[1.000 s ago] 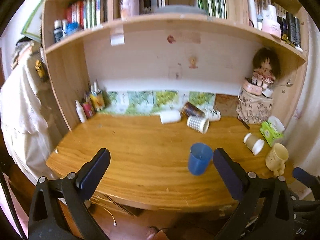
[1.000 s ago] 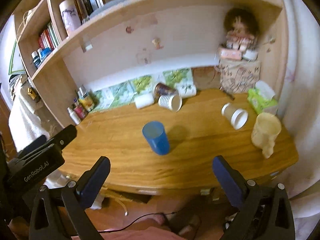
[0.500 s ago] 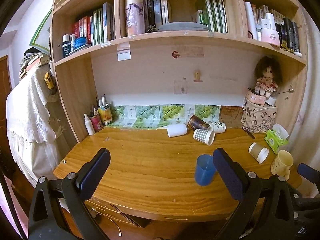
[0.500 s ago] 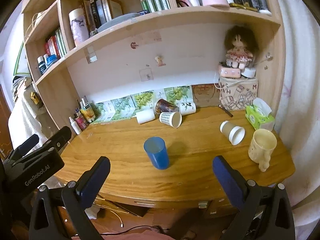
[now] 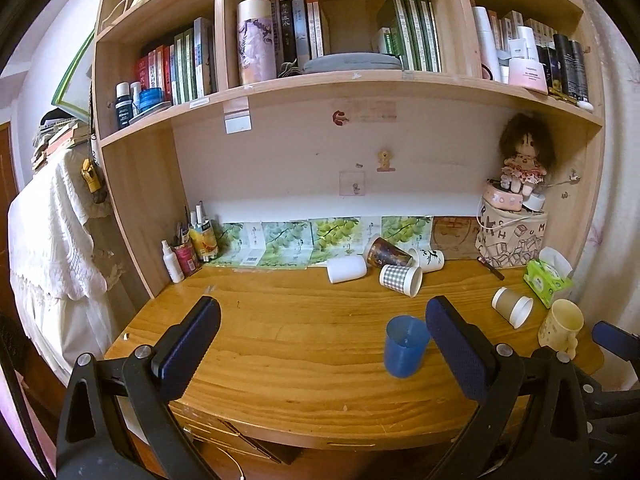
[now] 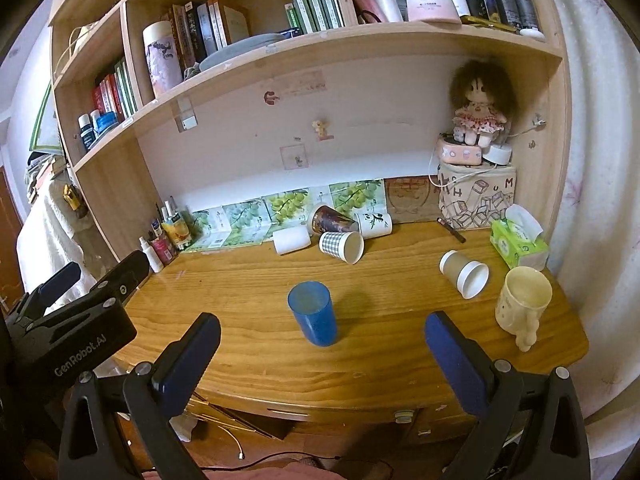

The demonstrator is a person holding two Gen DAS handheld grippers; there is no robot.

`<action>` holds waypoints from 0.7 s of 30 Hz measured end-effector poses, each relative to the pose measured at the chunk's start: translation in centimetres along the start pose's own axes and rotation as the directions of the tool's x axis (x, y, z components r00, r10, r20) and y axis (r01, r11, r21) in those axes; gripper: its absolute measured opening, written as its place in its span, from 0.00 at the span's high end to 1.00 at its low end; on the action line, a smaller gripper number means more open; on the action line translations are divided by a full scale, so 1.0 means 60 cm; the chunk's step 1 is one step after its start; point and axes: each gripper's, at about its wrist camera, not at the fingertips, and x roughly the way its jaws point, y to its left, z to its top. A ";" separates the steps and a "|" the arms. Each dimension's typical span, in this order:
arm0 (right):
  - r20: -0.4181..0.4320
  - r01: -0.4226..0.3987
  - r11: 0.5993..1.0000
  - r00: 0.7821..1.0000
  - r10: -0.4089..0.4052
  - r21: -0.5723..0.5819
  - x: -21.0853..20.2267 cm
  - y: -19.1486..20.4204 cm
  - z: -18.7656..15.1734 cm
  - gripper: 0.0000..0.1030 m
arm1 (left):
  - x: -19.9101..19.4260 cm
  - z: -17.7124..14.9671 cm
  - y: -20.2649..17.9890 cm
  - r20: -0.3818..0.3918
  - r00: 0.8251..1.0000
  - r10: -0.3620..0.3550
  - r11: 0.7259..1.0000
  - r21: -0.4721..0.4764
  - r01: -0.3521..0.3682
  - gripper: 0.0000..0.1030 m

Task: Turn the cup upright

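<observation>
I hold both tools, left tool (image 5: pixel 320 340) and right tool (image 6: pixel 322 354), spread and empty at the near bench (image 6: pixel 400 360) edge, judging the blue cup (image 6: pixel 313 313) already upright.

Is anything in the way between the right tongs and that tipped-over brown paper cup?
Nothing visible. The right tongs hang open off the desk's front edge; only bare wood leads to the brown paper cup. The blue cup stands left of that path.

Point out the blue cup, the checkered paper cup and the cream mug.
blue cup (image 6: pixel 314 320): right wrist view, middle of its outer wall.
checkered paper cup (image 6: pixel 334 243): right wrist view, patterned side; it lies tipped over.
cream mug (image 6: pixel 520 304): right wrist view, front of its body.
</observation>
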 end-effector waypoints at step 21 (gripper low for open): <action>-0.024 0.011 0.999 1.000 -0.010 0.032 0.011 -0.018 0.000 0.01 | 0.007 0.001 -0.024 -0.001 1.000 -0.005 1.000 0.017 0.005 0.00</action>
